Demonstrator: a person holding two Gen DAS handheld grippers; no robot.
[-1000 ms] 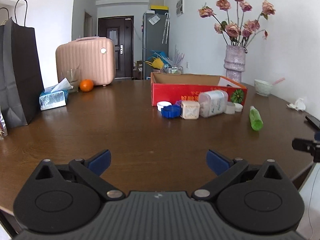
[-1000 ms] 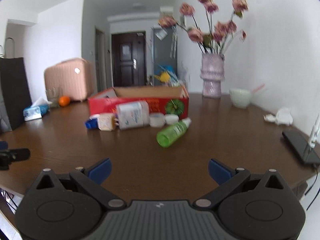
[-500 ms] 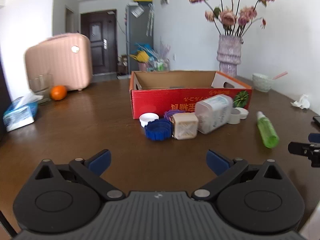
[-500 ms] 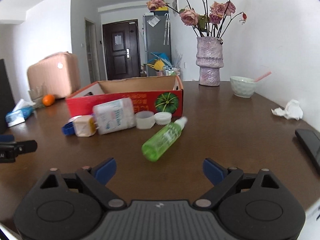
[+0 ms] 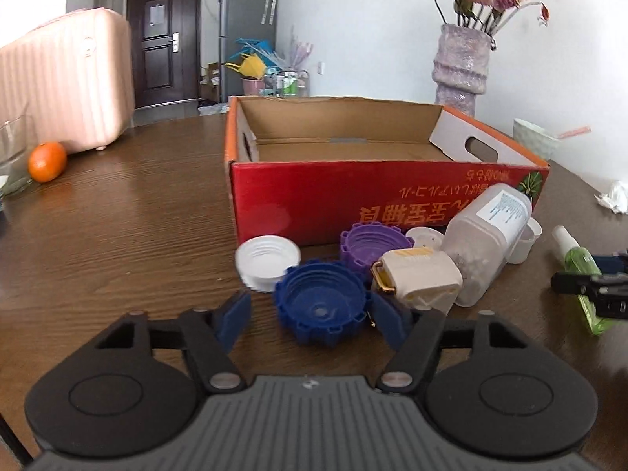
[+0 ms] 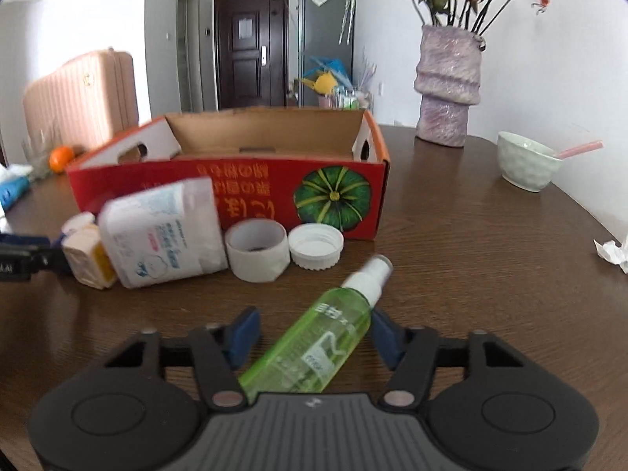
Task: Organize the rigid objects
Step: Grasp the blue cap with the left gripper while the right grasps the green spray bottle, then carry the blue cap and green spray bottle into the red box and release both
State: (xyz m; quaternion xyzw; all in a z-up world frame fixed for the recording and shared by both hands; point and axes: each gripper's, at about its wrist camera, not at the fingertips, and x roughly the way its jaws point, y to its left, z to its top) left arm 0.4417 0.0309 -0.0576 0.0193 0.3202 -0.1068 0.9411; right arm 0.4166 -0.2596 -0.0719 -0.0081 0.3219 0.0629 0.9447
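An open red cardboard box point(image 5: 345, 192) point(image 6: 251, 180) stands on the brown table. In front of it lie a blue cap point(image 5: 322, 306), a purple cap point(image 5: 373, 243), a white cap point(image 5: 267, 259), a cream case point(image 5: 420, 278) and a white jar point(image 5: 486, 243) point(image 6: 161, 231) on its side. My left gripper point(image 5: 314, 320) is open, its pads either side of the blue cap. My right gripper point(image 6: 314, 331) is open around a green spray bottle point(image 6: 314, 345) lying on the table. Two more white caps point(image 6: 259, 251) point(image 6: 314, 245) lie by the box.
A purple vase point(image 6: 447, 82) with dried roses and a pale bowl point(image 6: 526, 165) stand at the back right. A pink suitcase point(image 5: 62, 86), an orange point(image 5: 47, 161) and a glass point(image 5: 11, 149) are at the back left. Crumpled tissue point(image 6: 612, 251) lies at the right edge.
Both grippers moved forward and down toward the table. The left now brackets the blue cap, the right now brackets the green spray bottle. Both stay open.
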